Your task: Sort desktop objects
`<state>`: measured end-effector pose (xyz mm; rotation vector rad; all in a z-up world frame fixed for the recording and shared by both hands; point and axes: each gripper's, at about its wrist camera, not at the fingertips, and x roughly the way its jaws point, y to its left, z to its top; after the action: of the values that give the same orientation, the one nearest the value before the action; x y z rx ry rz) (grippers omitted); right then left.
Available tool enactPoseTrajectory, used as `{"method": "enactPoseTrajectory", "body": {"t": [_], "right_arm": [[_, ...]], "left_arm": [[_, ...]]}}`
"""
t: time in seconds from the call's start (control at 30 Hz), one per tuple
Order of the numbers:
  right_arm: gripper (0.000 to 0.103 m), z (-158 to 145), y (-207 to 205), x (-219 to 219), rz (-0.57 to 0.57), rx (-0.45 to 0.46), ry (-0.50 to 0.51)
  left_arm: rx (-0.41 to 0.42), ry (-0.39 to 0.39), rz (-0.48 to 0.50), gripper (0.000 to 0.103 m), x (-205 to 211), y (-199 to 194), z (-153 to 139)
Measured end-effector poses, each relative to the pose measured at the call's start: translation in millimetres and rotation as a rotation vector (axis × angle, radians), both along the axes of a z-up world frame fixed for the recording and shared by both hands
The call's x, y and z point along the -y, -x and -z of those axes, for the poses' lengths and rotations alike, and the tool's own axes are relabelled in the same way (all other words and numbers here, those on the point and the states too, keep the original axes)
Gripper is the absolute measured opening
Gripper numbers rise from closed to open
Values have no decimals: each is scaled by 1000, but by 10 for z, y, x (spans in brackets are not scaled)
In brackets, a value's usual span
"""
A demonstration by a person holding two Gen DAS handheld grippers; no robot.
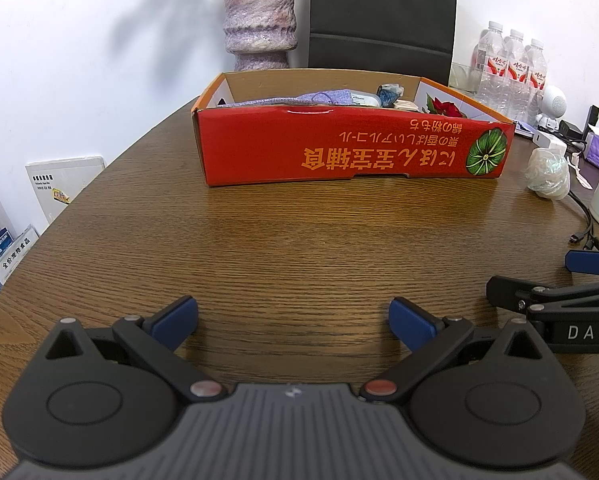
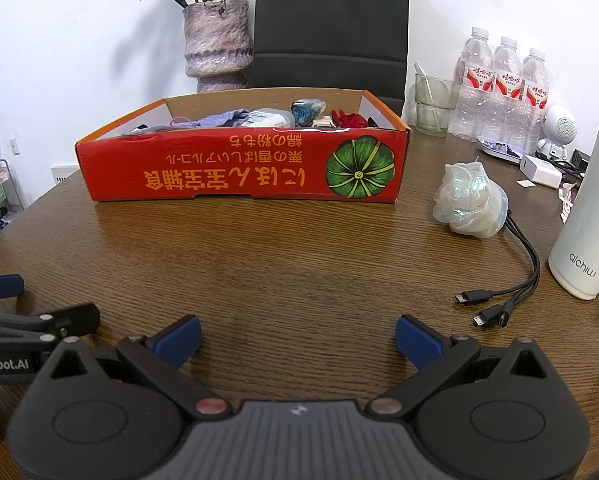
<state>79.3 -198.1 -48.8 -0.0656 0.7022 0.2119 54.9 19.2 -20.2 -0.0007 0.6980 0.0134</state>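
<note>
Left gripper (image 1: 293, 322): blue-padded fingers spread wide, nothing between them, low over the bare wood of the desk (image 1: 283, 240).
Right gripper (image 2: 297, 338): spread just as wide and empty — it sits beside the left one, whose side shows at the left edge of the right wrist view.
Red box (image 2: 243, 168): a shallow open cardboard tray with upside-down orange lettering and a green pumpkin picture on its front wall; it stands on the desk straight ahead of both grippers, well apart from them.
Inside the box: a lilac knitted cloth (image 2: 219, 119), a white plastic case (image 2: 269, 118), a blue crumpled wrap (image 2: 307, 108) and a red flower (image 2: 349, 120), all lying close together toward the back wall.
Wrapped bundle (image 2: 469, 200): a whitish, shimmering lump on the desk just right of the box, outside it.
Black cable (image 2: 511, 280): runs from behind the bundle toward the right gripper and splits into several plugs lying on the wood.
White bottle (image 2: 583, 236): upright at the right edge of the desk.
Far side: a mottled purple vase (image 2: 217, 44) with wilted roses, a dark chair back (image 2: 331, 20) — and three water bottles (image 2: 503, 92) by the wall.
</note>
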Motion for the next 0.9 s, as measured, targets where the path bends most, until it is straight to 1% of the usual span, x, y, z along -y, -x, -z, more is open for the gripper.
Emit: {"method": "enactPoseTrajectory", "body": {"t": [0.77, 0.87, 0.9], "right_arm": [[103, 2, -3, -8, 0, 1, 1], [102, -17, -1, -37, -4, -10, 6], [99, -52, 18, -15, 10, -32, 12]], "left_arm": [[2, -1, 1, 103, 0, 4, -1], [18, 2, 24, 103, 25, 37, -13], [38, 14, 42, 103, 43, 71, -38]]}}
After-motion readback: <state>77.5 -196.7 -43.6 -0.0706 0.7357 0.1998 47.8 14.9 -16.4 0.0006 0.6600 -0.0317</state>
